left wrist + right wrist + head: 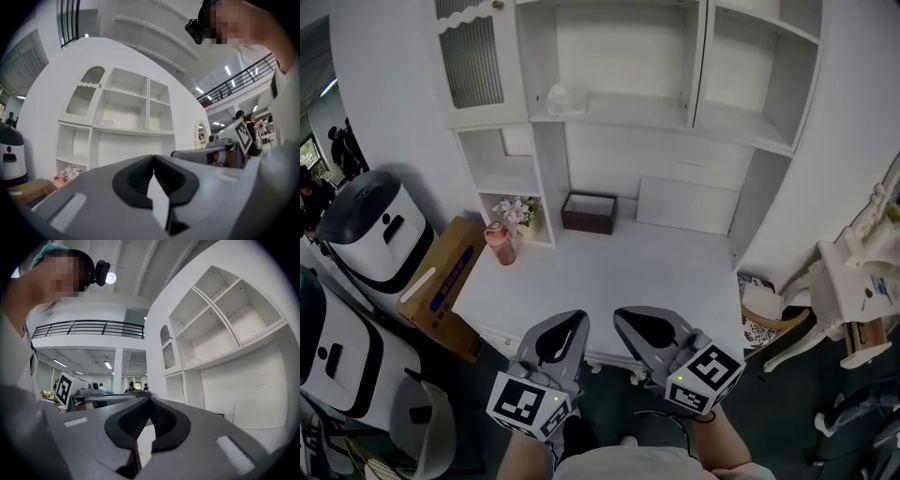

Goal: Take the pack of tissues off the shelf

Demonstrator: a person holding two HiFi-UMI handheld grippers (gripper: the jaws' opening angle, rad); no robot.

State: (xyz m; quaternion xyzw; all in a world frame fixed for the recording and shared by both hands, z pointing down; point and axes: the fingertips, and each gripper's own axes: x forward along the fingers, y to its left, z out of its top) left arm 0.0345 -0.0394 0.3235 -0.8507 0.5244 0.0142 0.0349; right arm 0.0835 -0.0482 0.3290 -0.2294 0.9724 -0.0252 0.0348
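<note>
1. Nearest: left gripper and right gripper, side by side over the front edge of the desk. Both clamped fully closed, nothing between the jaws. Useless for taking anything like this; likely to butt the target away if brought in without opening first.
2. Close enough together to clash if sent forward as a pair. Safer to lead with one.
3. Well apart from the pack of tissues, lying on the upper shelf, at the left end of the wide middle bay, near the upright. Long reach across the desk; easy to stop short and pinch only a corner.
4. Looks pale, soft and crumpled. Liable to squash, slip from a shallow grip, or slide back toward the wall under a push.
5. Little room beside the upright. Easy to knock the divider with wide-spread jaws.
6. Below the path: dark box, flowers and pink bottle at the desk's back left. Liable to tip under a low pass or a dropped pack.
</note>
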